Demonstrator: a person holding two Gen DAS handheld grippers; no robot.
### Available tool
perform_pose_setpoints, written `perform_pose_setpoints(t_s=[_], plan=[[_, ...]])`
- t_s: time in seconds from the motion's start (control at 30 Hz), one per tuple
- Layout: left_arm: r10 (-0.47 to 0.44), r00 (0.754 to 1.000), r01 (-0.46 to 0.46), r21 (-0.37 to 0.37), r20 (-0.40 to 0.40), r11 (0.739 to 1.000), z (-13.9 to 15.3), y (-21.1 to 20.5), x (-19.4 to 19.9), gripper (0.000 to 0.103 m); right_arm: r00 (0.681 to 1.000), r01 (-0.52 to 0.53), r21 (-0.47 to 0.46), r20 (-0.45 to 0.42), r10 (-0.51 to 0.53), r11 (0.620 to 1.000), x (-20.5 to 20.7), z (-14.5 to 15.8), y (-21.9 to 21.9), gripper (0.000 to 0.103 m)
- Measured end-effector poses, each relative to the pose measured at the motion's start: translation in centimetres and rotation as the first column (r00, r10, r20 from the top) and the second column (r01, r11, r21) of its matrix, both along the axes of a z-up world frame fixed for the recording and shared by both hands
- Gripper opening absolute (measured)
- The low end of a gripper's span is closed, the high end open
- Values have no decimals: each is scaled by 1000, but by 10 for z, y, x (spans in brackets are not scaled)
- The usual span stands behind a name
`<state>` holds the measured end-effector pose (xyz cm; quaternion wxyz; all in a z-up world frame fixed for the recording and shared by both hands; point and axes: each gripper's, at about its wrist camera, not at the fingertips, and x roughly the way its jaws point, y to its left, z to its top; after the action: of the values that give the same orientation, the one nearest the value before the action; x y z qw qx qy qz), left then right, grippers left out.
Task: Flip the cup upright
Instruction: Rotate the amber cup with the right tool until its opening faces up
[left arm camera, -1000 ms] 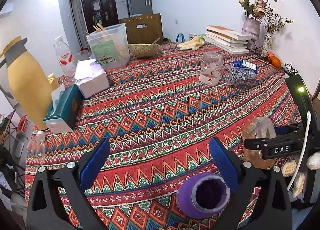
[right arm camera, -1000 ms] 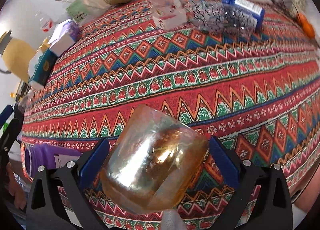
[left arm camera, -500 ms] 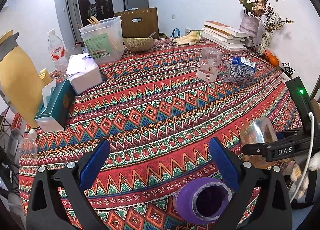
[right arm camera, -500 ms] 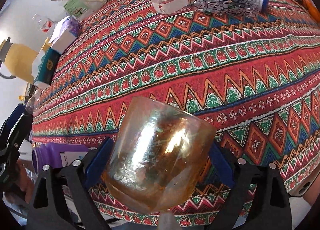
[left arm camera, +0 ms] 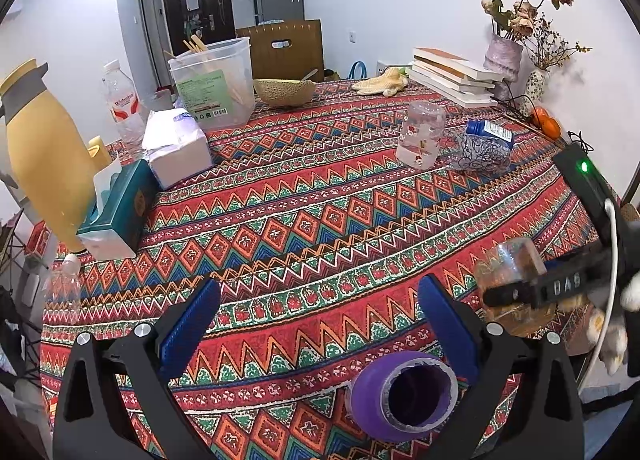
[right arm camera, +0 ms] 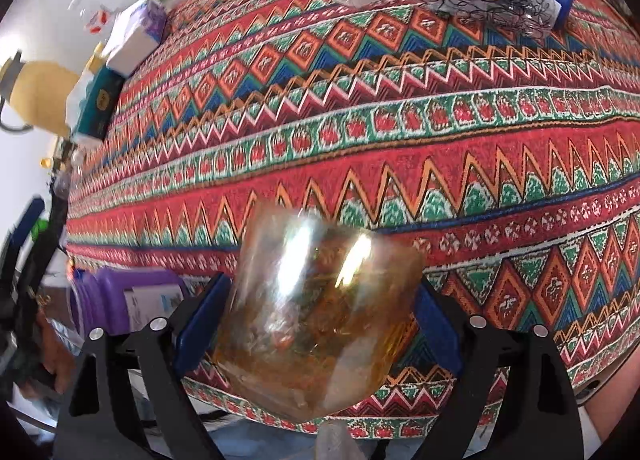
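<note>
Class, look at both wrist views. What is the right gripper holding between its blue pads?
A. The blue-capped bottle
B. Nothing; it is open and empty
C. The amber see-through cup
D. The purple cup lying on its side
C: in the right wrist view the amber see-through cup sits clamped between the right gripper pads, while the purple cup lies on the tablecloth by the open left gripper.

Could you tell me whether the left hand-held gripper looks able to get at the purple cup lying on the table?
Probably yes: the left hand-held gripper is open, and the purple cup lies just below it, nothing between.
</note>
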<state>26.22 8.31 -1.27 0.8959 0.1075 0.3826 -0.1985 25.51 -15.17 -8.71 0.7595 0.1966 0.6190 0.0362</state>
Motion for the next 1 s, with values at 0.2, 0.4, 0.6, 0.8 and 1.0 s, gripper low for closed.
perform_pose_setpoints(t_s=[0.2,0.4,0.6,0.8,1.0], plan=[[9,1000,-9,8,-15,1000,-2,-3,8,96,999,-2,18,-48,3,1000,6,-4,-7,85],[16,998,-14,31,-58,999,-8,-8,21,96,998,-13,84,-64,18,996,8,-11,-6,80],[16,995,-12,43,-102,999,-10,-16,33,96,998,-56,67,13,55,996,-1,-3,-2,79],[20,994,-15,44,-105,999,-7,-19,32,96,985,-92,29,146,87,995,-13,9,0,77],[47,994,-45,22,-97,999,2,-13,20,96,931,-153,-81,322,171,985,-26,28,14,76]])
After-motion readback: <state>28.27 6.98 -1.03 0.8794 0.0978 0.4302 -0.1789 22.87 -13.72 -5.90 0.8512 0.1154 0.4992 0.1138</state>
